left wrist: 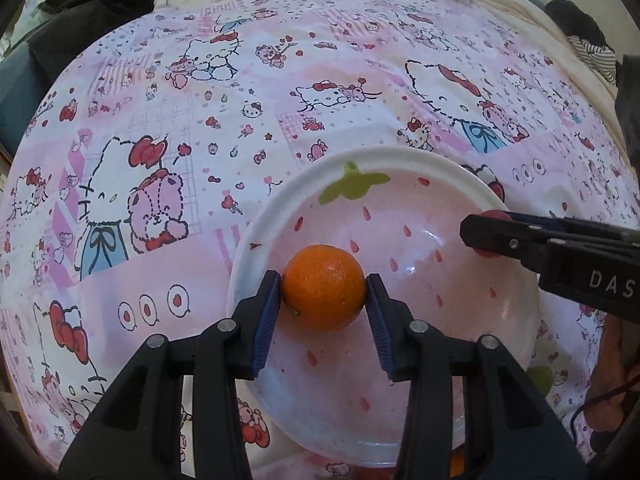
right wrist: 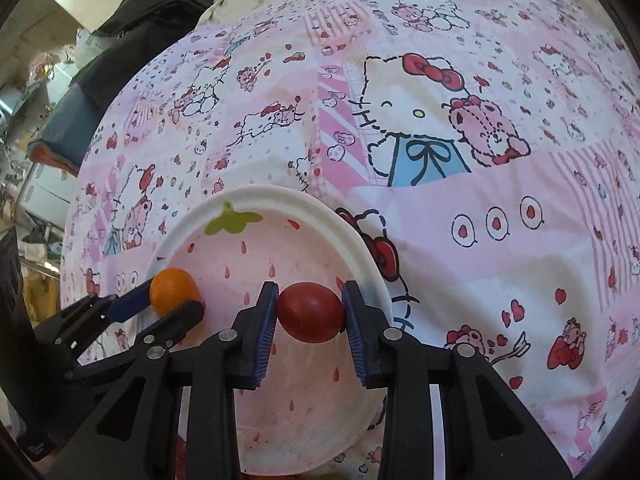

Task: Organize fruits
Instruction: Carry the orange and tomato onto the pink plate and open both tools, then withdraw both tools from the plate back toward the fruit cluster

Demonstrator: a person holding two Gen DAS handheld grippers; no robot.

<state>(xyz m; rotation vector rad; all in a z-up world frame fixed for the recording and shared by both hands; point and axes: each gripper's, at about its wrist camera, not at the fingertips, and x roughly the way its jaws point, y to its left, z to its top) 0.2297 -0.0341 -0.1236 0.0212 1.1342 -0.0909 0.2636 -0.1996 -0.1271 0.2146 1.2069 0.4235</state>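
My left gripper (left wrist: pixel 323 294) is shut on an orange mandarin (left wrist: pixel 323 287) and holds it over the pink strawberry-print plate (left wrist: pixel 360 160). My right gripper (right wrist: pixel 310 306) is shut on a dark red round fruit (right wrist: pixel 310 312) over the same plate (right wrist: pixel 280 194). In the left wrist view the right gripper (left wrist: pixel 486 236) reaches in from the right with the red fruit (left wrist: pixel 494 214) mostly hidden between its fingers. In the right wrist view the left gripper (right wrist: pixel 172 300) comes in from the left holding the mandarin (right wrist: pixel 172 290).
The plate lies on a pink cartoon-cat print cloth (left wrist: pixel 160 140) covering a soft surface. Dark clothing (left wrist: pixel 92 4) lies at the far left edge. Another orange fruit (left wrist: pixel 456 466) peeks out at the plate's near rim. Something red (right wrist: pixel 180 456) shows at the bottom edge.
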